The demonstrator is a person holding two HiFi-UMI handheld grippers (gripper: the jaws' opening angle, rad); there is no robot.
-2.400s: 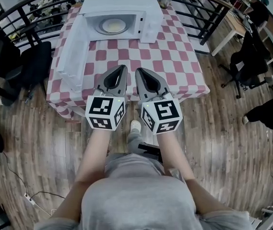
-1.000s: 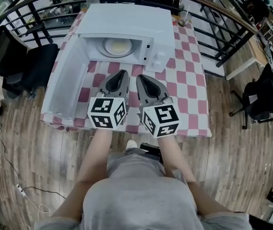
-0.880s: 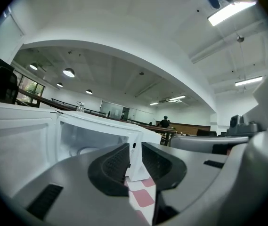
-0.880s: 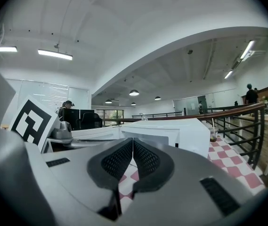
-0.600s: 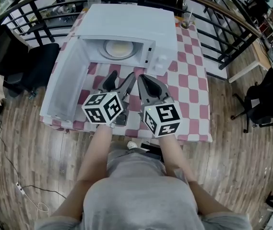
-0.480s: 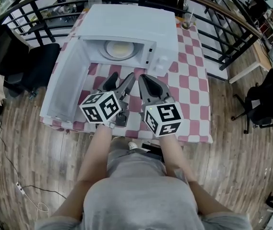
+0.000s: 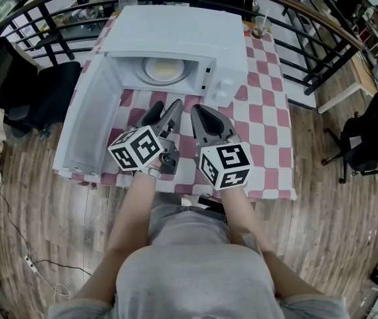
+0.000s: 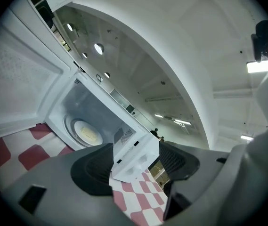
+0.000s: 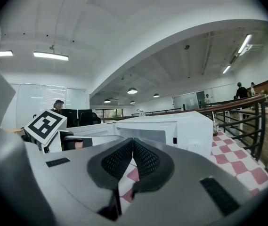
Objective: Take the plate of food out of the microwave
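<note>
A white microwave (image 7: pixel 175 35) stands on the checkered table with its door (image 7: pixel 86 121) swung wide to the left. Inside it, a plate of pale yellow food (image 7: pixel 161 70) rests on the turntable, and the plate (image 8: pixel 87 134) also shows in the left gripper view. My left gripper (image 7: pixel 165 109) hovers over the table in front of the cavity, rolled sideways, jaws open with nothing between them. My right gripper (image 7: pixel 198 111) hangs beside it, shut and empty; its pads (image 9: pixel 133 147) meet in the right gripper view. Both are short of the opening.
The red-and-white checkered table (image 7: pixel 262 92) ends at a black railing (image 7: pixel 295 18) behind and to the right. A glass with a drink (image 7: pixel 260 25) stands at the microwave's right rear. A black chair (image 7: pixel 22 92) sits left of the table, on wooden floor.
The left gripper opened from shut and rolled onto its side. The view moved closer to the microwave. The right gripper stayed shut in nearly the same place.
</note>
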